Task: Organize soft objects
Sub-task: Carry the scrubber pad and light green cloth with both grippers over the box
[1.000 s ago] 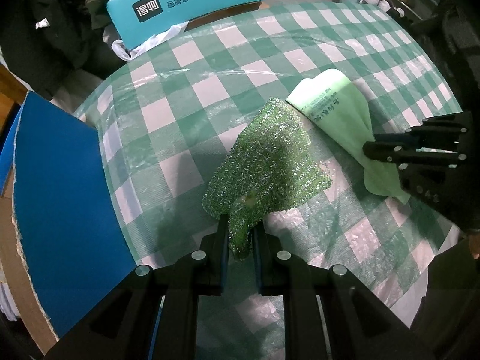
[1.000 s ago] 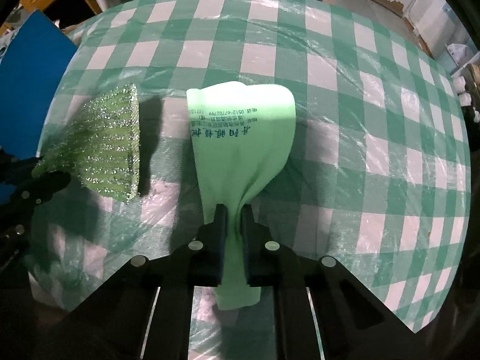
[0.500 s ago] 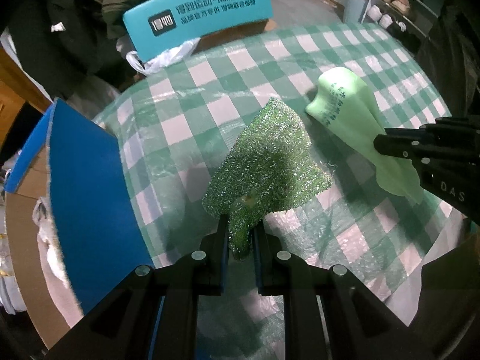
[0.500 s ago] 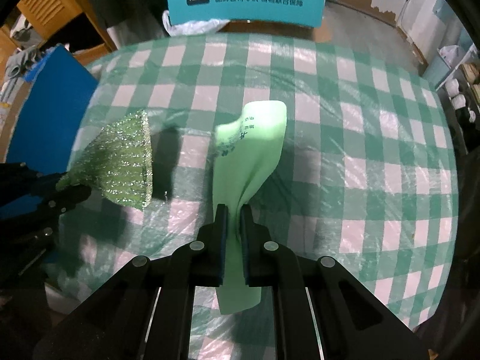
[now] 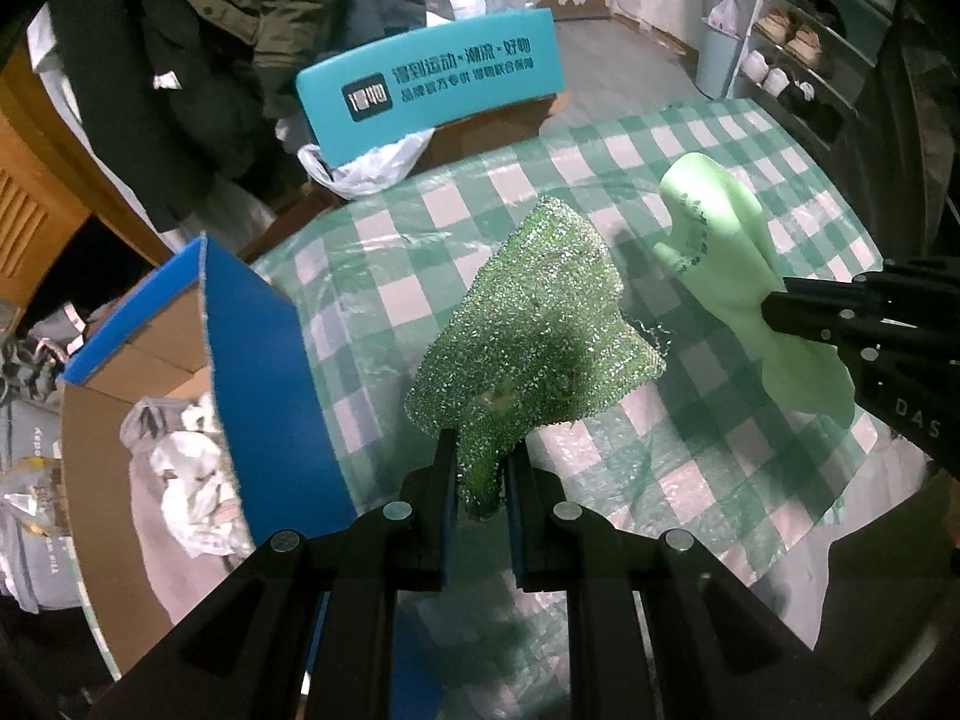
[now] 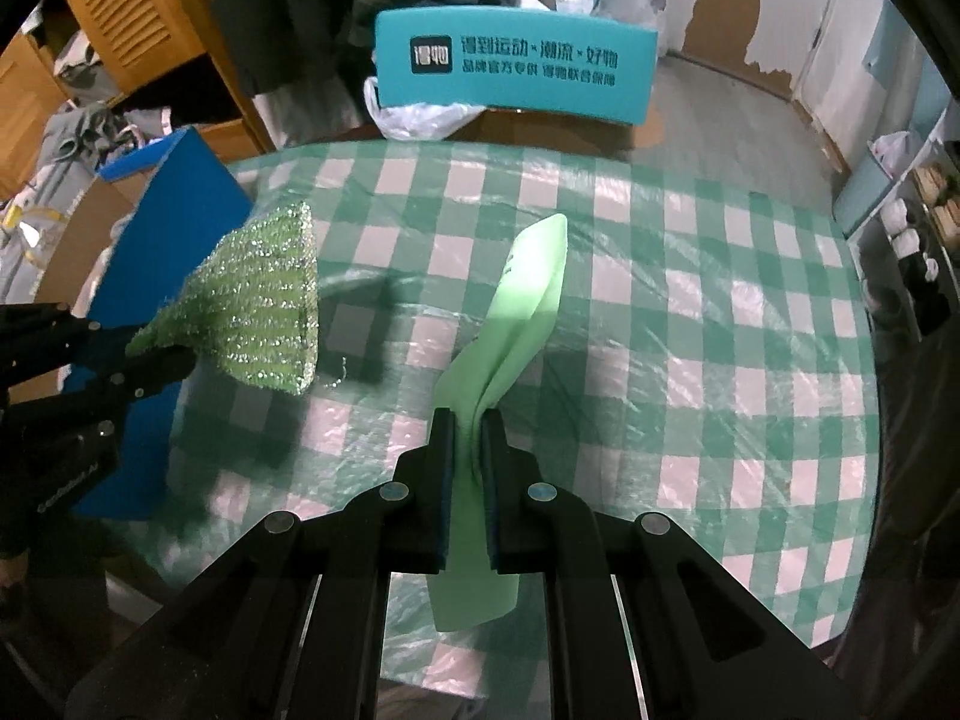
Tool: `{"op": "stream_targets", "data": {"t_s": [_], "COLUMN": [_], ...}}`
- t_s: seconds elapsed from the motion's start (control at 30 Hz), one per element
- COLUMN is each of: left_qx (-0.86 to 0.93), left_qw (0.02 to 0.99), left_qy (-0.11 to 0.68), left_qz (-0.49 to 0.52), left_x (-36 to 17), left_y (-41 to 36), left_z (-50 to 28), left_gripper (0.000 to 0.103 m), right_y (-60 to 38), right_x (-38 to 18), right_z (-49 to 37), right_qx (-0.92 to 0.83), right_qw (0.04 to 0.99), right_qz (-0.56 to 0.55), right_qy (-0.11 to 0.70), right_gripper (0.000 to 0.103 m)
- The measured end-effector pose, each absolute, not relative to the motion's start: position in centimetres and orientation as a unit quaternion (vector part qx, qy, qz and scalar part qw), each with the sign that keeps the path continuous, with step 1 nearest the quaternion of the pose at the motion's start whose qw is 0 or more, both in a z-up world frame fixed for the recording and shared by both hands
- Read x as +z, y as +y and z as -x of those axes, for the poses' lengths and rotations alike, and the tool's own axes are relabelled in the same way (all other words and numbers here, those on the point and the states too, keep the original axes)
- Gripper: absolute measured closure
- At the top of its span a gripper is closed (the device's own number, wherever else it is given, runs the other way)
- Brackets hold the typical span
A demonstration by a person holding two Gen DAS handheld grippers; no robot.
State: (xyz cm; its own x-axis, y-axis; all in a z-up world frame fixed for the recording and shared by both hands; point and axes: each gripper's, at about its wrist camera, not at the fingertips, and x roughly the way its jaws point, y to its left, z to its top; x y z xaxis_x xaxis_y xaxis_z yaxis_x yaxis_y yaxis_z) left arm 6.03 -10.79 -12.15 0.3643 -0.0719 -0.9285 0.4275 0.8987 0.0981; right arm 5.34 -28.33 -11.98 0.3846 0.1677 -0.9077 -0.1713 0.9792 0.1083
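Both cloths lifted clear

Both cloths now hang off the worktop [image 6: 690, 312], higher than before. Left tongs [image 5: 478, 474] clamp the scrubby mesh [image 5: 540, 324]; right tongs [image 6: 467, 450] clamp the cloth [image 6: 528, 294]. Light, limp things: a pinched corner probably suffices.

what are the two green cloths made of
Sparkly green cloth: looks like a coarse knitted scouring mesh with metallic thread, given its glinting ribbed loops. Pale green cloth: smooth matte fabric, perhaps microfibre or nonwoven; it hangs in soft folds and bears dark printed text.
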Motion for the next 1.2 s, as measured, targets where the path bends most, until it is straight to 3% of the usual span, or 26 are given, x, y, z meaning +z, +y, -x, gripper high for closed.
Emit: {"op": "stream_targets", "data": {"t_s": [1.2], "left_qx": [-0.109], "left_qw": [0.854], "left_qy": [0.492], "left_qz": [-0.129], "left_x": [-5.6], "left_y": [-4.2], "left_z": [-3.7], "left_gripper": [0.089], "right_y": [-22.8], "right_x": [-5.1], "right_z": [-4.1], "right_qx": [0.159], "right_qw": [0.861], "right_qz": [0.038], "right_qy": [0.482], "right_gripper": [0.095]}}
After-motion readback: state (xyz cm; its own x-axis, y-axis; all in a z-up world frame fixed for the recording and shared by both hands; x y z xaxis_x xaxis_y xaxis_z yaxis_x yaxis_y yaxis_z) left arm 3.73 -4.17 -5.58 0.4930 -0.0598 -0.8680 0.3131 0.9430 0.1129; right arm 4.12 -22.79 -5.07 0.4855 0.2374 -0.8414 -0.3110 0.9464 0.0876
